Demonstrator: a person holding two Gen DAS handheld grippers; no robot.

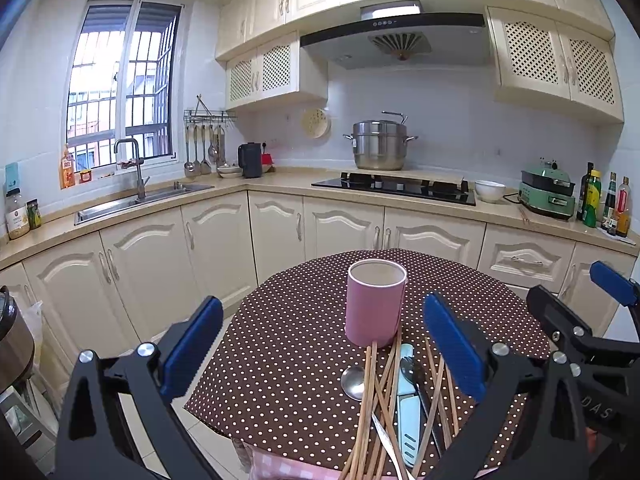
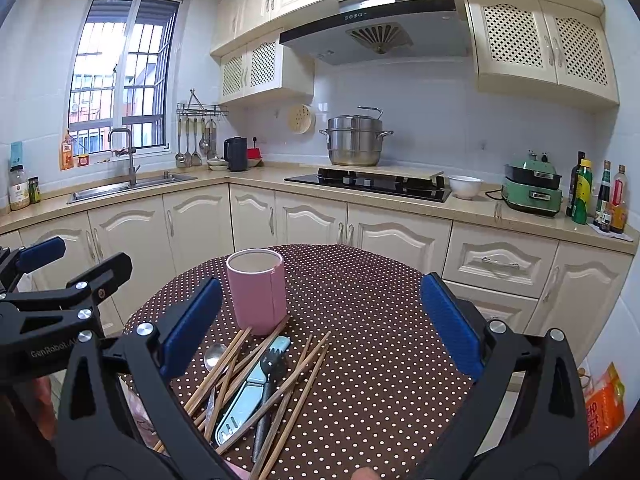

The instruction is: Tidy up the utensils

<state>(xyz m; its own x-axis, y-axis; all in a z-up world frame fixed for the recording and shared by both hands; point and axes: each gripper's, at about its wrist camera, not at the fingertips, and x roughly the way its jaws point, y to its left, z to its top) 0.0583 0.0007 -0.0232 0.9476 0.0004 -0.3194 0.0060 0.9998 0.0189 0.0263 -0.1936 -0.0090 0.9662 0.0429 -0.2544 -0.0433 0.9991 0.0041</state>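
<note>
A pink cylindrical holder [image 1: 375, 303] [image 2: 258, 291] stands upright and empty on a round table with a brown polka-dot cloth [image 1: 296, 320] [image 2: 380, 320]. In front of it lies a loose pile: several wooden chopsticks [image 1: 370, 412] [image 2: 294, 390], a metal spoon [image 1: 353, 382] [image 2: 214, 355], a dark fork [image 2: 272, 368] and a light blue knife [image 1: 409, 420] [image 2: 240, 404]. My left gripper [image 1: 322, 354] hovers open above the pile, nothing between its blue pads. My right gripper [image 2: 320, 326] is open too, just right of the pile. Each gripper shows at the edge of the other's view.
Cream cabinets and a beige counter run behind the table, with a sink [image 1: 132, 200], a black hob [image 2: 368, 184] carrying a steel steamer pot [image 2: 354, 140], a white bowl [image 2: 464, 186], a green cooker [image 2: 530, 190] and bottles [image 2: 596, 196]. An orange bag [image 2: 604, 404] lies on the floor at right.
</note>
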